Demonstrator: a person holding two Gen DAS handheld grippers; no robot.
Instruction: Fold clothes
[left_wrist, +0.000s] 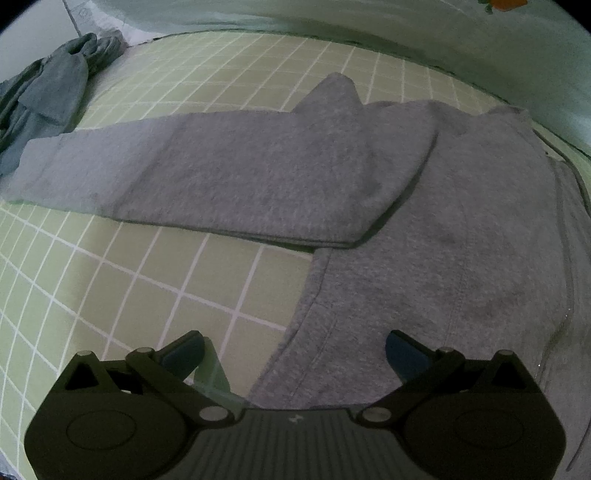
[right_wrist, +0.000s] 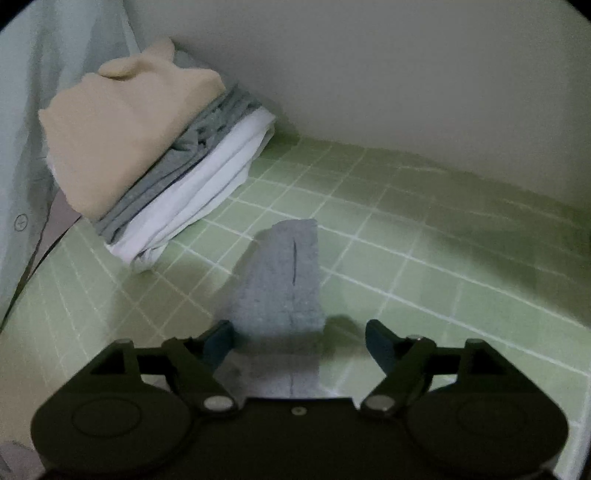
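While the grey sweatshirt (left_wrist: 424, 229) lies flat on the green checked sheet (left_wrist: 155, 280), one sleeve (left_wrist: 207, 173) is folded across it. The left gripper (left_wrist: 294, 354) hangs above its hem, jaws apart and empty. The right gripper (right_wrist: 299, 341) is spread wide over a grey cuff (right_wrist: 284, 280), near a folded stack (right_wrist: 147, 155)

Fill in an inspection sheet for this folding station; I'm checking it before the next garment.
Surface: green checked sheet, laid flat.
Job's things: grey sweatshirt spread out, sleeve folded across; grey sleeve end lying between the right tool's open jaws.
Clutter: folded stack, beige on top; crumpled blue-grey garment.
Grippers: left tool open, empty; right tool open.
Cables: nothing seen.
Surroundings: pale wall.
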